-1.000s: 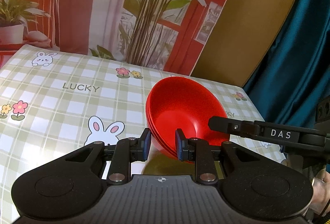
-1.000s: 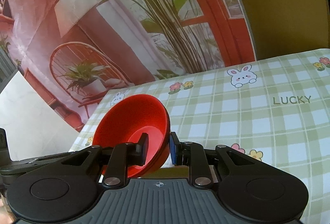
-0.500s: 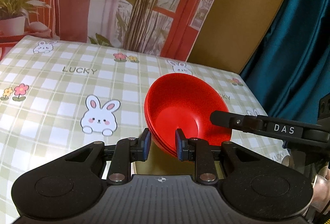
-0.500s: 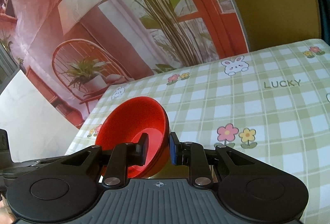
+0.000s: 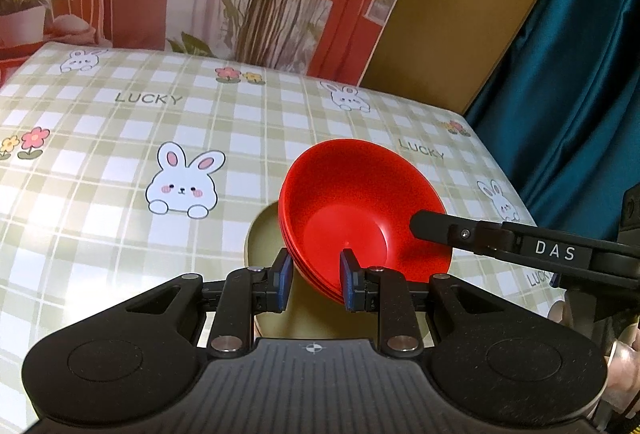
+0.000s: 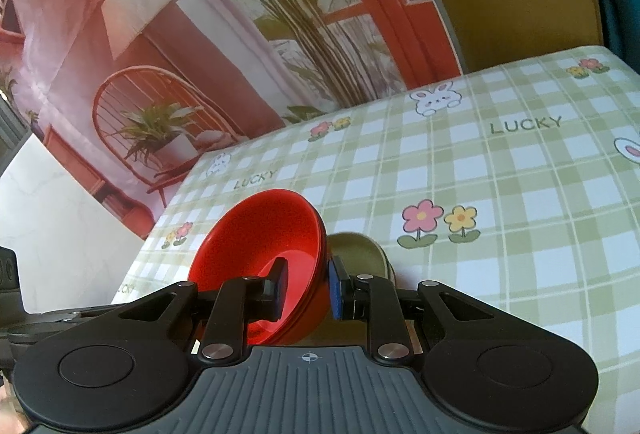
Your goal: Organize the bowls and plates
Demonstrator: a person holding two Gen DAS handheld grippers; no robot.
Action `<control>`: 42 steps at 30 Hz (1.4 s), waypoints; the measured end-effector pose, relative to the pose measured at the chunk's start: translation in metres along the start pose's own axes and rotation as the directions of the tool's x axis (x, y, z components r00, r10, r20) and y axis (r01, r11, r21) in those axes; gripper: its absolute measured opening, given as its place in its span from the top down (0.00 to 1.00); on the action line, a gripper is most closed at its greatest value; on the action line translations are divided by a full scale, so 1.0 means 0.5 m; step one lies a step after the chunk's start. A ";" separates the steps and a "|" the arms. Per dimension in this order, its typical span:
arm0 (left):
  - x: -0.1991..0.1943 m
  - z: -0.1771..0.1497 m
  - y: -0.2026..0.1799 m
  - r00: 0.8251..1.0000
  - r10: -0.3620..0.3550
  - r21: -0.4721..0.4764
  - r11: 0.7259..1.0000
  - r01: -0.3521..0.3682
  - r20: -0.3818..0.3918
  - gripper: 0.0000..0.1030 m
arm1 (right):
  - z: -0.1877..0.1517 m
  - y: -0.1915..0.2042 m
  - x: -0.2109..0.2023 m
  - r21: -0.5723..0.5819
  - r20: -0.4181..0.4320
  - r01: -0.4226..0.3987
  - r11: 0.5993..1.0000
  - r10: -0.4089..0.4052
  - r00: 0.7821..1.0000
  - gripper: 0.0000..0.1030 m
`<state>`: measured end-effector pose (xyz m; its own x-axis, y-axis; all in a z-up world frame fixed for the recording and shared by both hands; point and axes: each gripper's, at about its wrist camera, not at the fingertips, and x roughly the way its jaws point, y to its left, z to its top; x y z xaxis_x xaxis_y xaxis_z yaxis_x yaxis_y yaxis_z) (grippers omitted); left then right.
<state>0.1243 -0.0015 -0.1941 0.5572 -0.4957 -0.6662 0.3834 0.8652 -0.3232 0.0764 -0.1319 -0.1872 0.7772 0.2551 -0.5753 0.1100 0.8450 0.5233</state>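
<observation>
red bowls (image 6: 256,234) in right tongs (image 6: 306,290)

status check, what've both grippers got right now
Left gripper and right gripper both shut on stacked red bowls, opposite rims. Olive plate underneath. Checked tablecloth ahead, nothing blocking.

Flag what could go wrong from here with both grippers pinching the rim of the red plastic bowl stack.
1. The stack of red plastic bowls hangs tilted, so the nested bowls could slide apart.
2. Left gripper and right gripper each pinch only the rim; uneven motion could twist it loose.
3. It may land off-centre on the olive-green plate underneath.
</observation>
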 end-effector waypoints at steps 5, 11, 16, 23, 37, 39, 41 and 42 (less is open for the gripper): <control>0.006 -0.007 0.006 1.000 -0.005 -0.013 1.000 0.005 -0.011 0.74 | -0.005 -0.004 0.003 0.006 -0.007 0.000 1.000 0.000 1.000 0.80; 0.016 -0.011 0.011 1.000 0.005 -0.019 1.000 -0.006 -0.024 0.74 | -0.010 -0.008 0.014 0.009 -0.021 0.001 1.000 -0.001 1.000 0.80; 0.024 -0.013 0.021 0.999 0.013 -0.029 0.999 -0.014 -0.038 0.74 | -0.017 -0.008 0.028 0.014 -0.036 0.001 1.000 0.000 0.999 0.80; 0.033 -0.017 0.028 0.999 0.026 -0.037 0.999 -0.027 -0.047 0.74 | -0.023 -0.007 0.040 0.012 -0.053 0.002 1.000 -0.001 0.999 0.80; 0.017 -0.013 0.025 0.997 0.079 -0.017 0.997 -0.079 -0.008 0.73 | -0.005 -0.002 0.020 -0.032 0.002 0.033 0.999 -0.033 0.999 0.78; 0.005 -0.009 0.022 0.996 0.089 -0.004 0.996 -0.089 0.012 0.71 | 0.000 -0.001 0.013 -0.041 0.014 0.047 0.998 -0.047 0.999 0.76; -0.007 -0.001 0.020 0.995 0.093 0.009 0.996 -0.093 0.034 0.69 | 0.006 0.003 0.005 -0.061 0.029 0.070 0.996 -0.068 0.997 0.75; -0.015 0.003 0.018 0.994 0.098 0.016 0.995 -0.099 0.049 0.69 | 0.010 0.005 0.001 -0.073 0.039 0.086 0.994 -0.083 0.996 0.74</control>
<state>0.1250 0.0099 -0.1910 0.6272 -0.4117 -0.6611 0.3383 0.9086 -0.2449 0.0802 -0.1320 -0.1827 0.7889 0.1654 -0.5918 0.1308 0.8958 0.4248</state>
